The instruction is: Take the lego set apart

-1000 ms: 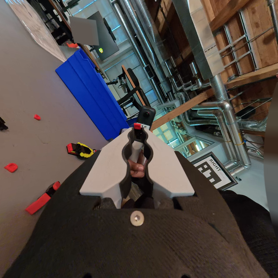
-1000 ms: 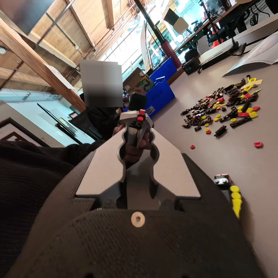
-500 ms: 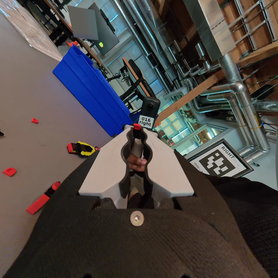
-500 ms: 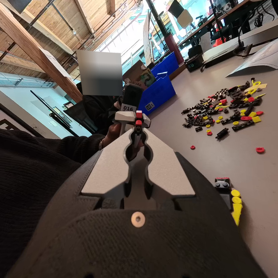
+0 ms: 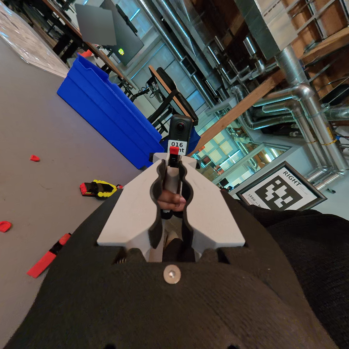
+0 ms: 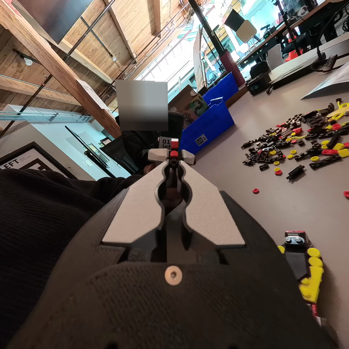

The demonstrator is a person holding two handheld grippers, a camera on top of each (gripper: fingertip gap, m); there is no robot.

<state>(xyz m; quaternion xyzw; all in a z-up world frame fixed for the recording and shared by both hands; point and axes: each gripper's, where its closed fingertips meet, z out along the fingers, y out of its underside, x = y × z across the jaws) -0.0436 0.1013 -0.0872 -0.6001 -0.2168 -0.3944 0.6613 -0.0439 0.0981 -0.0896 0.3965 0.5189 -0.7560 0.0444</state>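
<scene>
My left gripper (image 5: 173,160) and my right gripper (image 6: 173,163) meet tip to tip above the table. Both are shut on one small red and black lego piece (image 5: 174,151), which also shows in the right wrist view (image 6: 174,154). The left gripper's grey fingertips (image 6: 158,154) show head-on in the right wrist view, and the right gripper's camera (image 5: 180,128) faces me in the left wrist view. A partly built yellow, black and red lego car (image 5: 98,188) lies on the grey table (image 5: 37,122); it also shows at the right edge of the right wrist view (image 6: 302,264).
A pile of several loose black, yellow and red pieces (image 6: 302,147) lies on the table. Single red pieces (image 5: 35,158) and a long red part (image 5: 45,260) lie apart. A blue bin (image 5: 105,113) stands at the table's edge. A person in black sits behind. Only a small space, under 4 cm, lies between the two pairs of fingers.
My right gripper's fingers have closed in on the small piece. Both grippers have tilted a little while staying tip to tip. The left gripper stays shut.
</scene>
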